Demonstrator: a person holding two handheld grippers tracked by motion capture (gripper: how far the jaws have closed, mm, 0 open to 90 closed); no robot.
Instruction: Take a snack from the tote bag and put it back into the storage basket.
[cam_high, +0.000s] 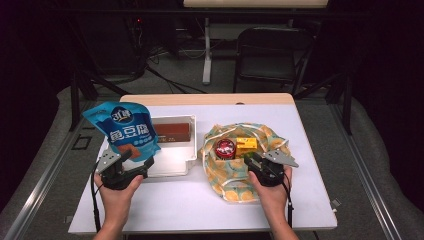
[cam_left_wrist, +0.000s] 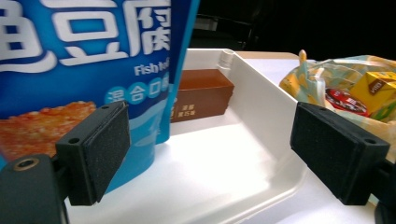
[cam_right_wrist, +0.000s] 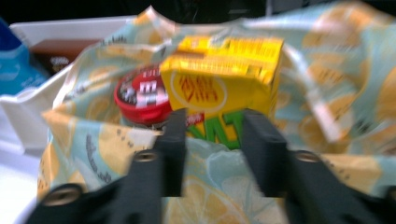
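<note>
Left hand-held gripper (cam_left_wrist: 205, 154) stands wide apart over the near lip of the white tray (cam_left_wrist: 261, 93), its left pad beside the upright blue snack pouch (cam_left_wrist: 84, 60), apparently touching it; bare tray floor runs back to the brown box (cam_left_wrist: 201, 95). Right hand-held gripper (cam_right_wrist: 212, 140), jaws narrow, sits at the fabric bag's (cam_right_wrist: 205, 191) near rim, seemingly pinching cloth, before the yellow carton (cam_right_wrist: 224, 79) and red tin (cam_right_wrist: 142, 95). Open counter (cam_high: 310, 125) lies beyond.

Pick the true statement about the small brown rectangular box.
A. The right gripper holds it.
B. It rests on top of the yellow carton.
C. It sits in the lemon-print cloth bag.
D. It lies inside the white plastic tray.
D: the small brown rectangular box lies inside the white plastic tray, against its far wall, as the left gripper view also shows.
</note>
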